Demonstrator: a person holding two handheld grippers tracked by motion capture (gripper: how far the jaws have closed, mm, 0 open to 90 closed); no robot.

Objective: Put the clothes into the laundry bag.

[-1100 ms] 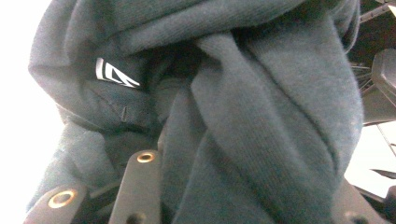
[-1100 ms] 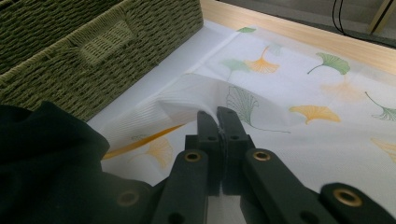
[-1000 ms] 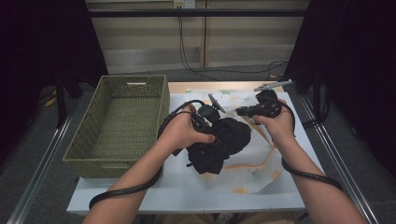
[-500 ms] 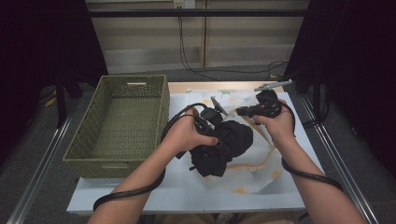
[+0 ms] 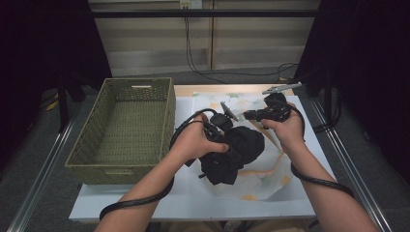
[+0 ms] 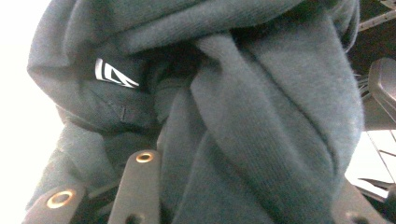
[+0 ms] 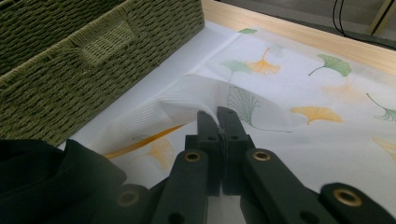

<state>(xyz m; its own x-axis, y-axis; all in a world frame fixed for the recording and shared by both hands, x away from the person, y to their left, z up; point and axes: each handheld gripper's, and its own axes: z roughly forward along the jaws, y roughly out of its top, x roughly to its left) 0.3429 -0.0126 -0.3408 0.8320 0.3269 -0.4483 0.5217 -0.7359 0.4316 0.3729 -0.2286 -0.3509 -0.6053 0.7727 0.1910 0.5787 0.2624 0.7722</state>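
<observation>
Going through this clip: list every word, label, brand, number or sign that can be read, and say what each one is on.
No readable words or numbers.
White striped, wing-like logo mark, no letters: on the dark garment, near its upper left fold in the left gripper view.
Ginkgo leaf prints in yellow and green, no text: on the white cloth spread over the table.
Woven basket: no label that can be made out.

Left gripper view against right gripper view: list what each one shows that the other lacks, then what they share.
Left gripper view: a white logo mark on the garment, whose thick folds are bunched between the left claw.
Right gripper view: the woven green basket, the ginkgo-leaf cloth and the right claw, shut on a raised fold of that cloth.
Both: the dark garment.
</observation>
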